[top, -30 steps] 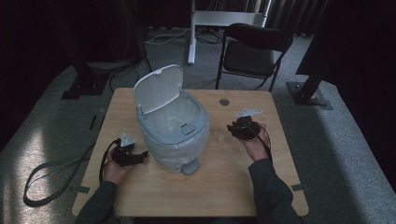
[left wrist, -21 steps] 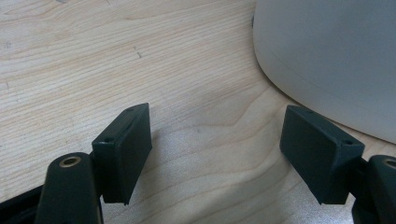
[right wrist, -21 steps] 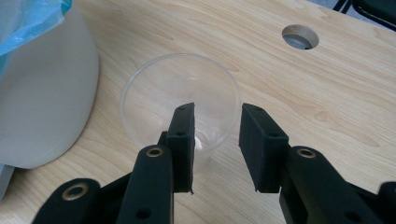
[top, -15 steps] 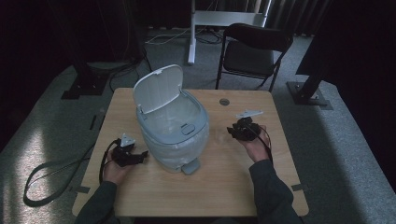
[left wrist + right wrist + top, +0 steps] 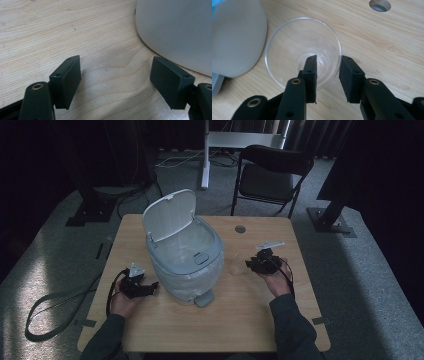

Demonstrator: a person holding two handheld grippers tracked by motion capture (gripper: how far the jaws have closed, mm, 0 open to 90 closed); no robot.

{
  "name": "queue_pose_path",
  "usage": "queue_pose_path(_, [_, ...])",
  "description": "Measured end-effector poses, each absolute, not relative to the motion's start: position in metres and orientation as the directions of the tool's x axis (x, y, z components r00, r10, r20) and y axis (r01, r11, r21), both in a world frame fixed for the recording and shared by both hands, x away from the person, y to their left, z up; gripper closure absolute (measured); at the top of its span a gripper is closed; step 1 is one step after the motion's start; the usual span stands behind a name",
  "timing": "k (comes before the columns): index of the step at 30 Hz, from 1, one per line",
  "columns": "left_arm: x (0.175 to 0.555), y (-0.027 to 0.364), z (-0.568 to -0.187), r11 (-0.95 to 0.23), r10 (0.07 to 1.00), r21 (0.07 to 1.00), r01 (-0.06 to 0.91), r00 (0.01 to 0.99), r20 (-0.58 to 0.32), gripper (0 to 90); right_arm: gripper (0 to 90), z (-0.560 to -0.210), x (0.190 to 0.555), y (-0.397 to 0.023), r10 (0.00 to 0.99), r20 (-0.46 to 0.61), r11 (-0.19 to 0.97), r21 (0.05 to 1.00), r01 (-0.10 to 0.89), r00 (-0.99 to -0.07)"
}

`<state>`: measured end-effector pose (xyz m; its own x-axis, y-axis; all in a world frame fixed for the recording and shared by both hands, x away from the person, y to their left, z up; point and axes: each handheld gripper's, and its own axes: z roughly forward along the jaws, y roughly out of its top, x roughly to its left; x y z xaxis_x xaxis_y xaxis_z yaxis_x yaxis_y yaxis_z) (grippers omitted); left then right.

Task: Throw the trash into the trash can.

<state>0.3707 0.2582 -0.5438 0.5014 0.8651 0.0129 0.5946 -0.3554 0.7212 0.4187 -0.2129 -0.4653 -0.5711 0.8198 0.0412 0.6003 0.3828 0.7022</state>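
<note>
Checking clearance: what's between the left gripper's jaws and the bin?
Nothing. In the left gripper view, bare wooden table lies between the open left gripper and the pale bin; the bin wall sits just beyond one jaw.

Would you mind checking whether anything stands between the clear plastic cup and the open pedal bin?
Nothing visible does. The clear plastic cup, its rim between the right hand-held gripper's jaws, stands right beside the pale grey pedal bin, whose lid is up.
</note>
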Motion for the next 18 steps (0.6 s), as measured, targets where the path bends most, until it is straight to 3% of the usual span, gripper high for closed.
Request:
queue_pose_path(12, [0.3707, 0.2582, -0.5438, -0.355, 0.865, 0.721, 0.595, 0.501, 0.013, 25.2, 84.6, -0.4735, 0.4104, -0.2128, 0.778, 0.033, 0.448, 0.671, 0.591, -0.627])
queue_pose_path(18, [0.3707, 0.2582, -0.5438, -0.355, 0.865, 0.721, 0.595, 0.502, 0.013, 25.2, 85.8, -0.47, 0.4083, -0.2132, 0.784, 0.011, 0.439, 0.697, 0.568, -0.62])
